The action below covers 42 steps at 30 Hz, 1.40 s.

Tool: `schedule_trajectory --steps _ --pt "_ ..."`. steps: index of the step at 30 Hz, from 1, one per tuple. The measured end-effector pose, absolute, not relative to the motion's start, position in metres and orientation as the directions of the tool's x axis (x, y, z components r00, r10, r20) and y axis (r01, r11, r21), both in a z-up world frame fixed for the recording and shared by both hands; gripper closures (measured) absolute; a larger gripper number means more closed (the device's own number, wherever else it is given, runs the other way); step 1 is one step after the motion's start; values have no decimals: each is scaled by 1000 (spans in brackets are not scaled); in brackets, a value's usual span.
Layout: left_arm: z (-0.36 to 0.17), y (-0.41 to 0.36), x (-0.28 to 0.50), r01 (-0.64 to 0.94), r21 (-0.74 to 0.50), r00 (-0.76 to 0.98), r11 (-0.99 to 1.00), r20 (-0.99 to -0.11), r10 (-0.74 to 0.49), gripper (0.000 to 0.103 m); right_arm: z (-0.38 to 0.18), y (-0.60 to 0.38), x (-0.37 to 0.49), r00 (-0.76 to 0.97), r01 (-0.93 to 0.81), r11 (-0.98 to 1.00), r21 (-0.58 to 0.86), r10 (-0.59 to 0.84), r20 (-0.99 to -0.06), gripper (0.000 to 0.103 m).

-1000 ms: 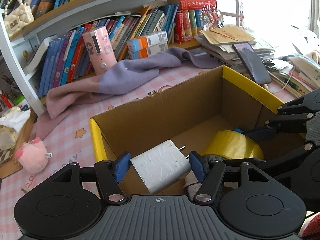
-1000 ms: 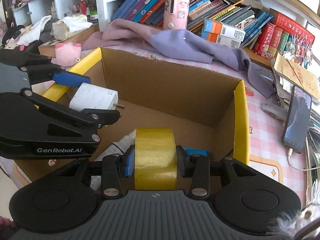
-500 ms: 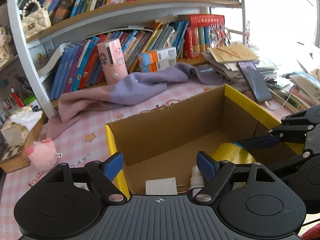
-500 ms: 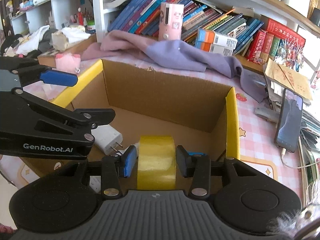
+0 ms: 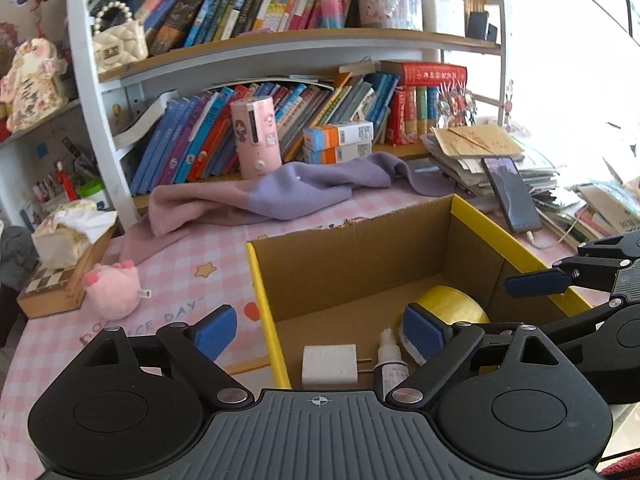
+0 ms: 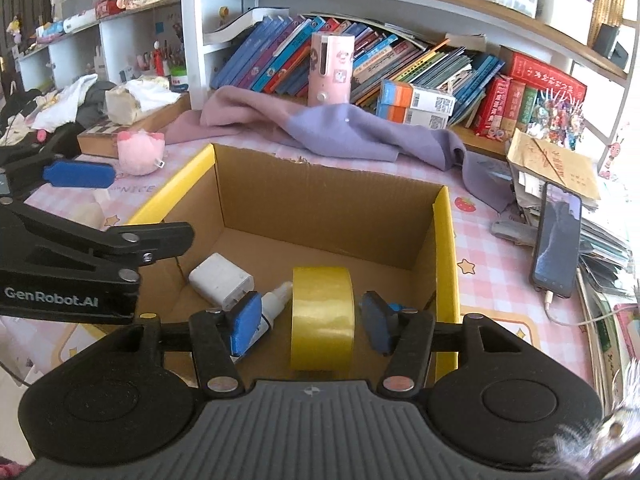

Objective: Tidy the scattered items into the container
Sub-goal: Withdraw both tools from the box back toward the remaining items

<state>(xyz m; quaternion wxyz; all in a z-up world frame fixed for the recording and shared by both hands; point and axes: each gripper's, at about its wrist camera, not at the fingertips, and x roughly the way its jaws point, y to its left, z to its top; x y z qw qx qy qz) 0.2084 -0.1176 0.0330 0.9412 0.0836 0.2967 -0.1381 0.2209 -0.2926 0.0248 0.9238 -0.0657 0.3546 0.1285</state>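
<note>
The cardboard box with yellow-taped rims lies under both grippers. On its floor are a white charger, a small white bottle and a yellow tape roll standing on edge. My left gripper hovers over the box's left wall, its jaws opening wide with nothing between them; the charger sits below, apart from the pads. My right gripper straddles the tape roll, jaws opening, with a gap on each side of the roll.
A purple cloth drapes behind the box under a crowded bookshelf. A pink plush and a tissue box lie to the left. A phone leans on stacked papers to the right. A pink device stands by the books.
My left gripper let go of the white charger, which dropped onto the box floor. My right gripper's pads came off the tape roll. Both grippers lifted and drew back.
</note>
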Motion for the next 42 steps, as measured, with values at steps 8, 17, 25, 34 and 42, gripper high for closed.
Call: schedule_trajectory --steps 8,17,25,34,42 --pt "43 -104 182 295 35 799 955 -557 -226 10 36 -289 197 744 -255 967 -12 188 -641 46" --pt "38 -81 146 265 -5 816 964 -532 -226 9 45 -276 168 775 -185 983 9 151 -613 46" --pt "28 -41 123 250 -33 789 968 -573 -224 9 45 -245 138 788 -137 990 25 124 -603 46" --pt "23 2 93 257 -60 770 964 -590 -242 9 42 -203 101 780 -113 994 8 94 -618 46" --pt "19 28 74 289 -77 748 954 -604 -275 9 36 -176 71 767 -81 997 4 65 -639 44"
